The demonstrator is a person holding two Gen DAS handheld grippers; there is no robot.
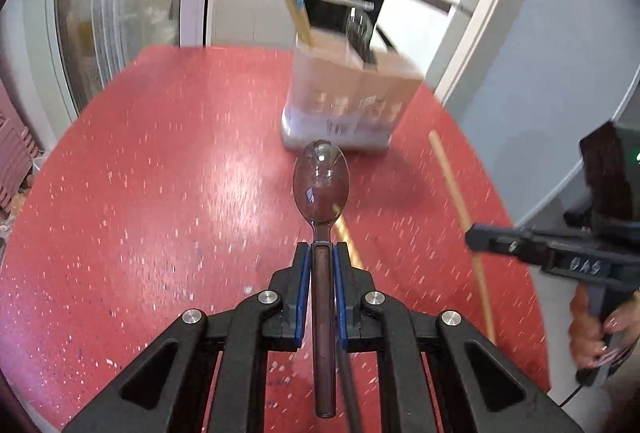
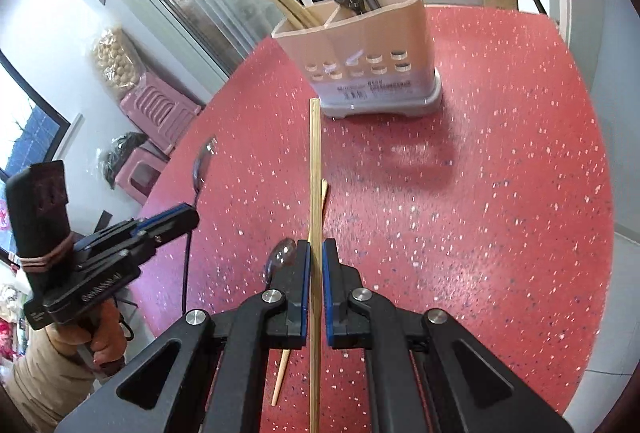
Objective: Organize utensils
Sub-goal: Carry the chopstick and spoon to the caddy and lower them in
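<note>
Holder (image 1: 344, 101) blurred, spoon (image 1: 321, 189) handle end hidden under left tool (image 1: 323, 249)

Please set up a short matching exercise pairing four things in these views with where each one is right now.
Things:
1. spoon
2. long chopstick
3. utensil holder
4. loose chopstick

Places:
A. standing on the red table
B. clamped in the left hand-held gripper
C. lying flat on the table
D. clamped in the right hand-held gripper

Pairs: 1-B, 2-D, 3-A, 4-C
</note>
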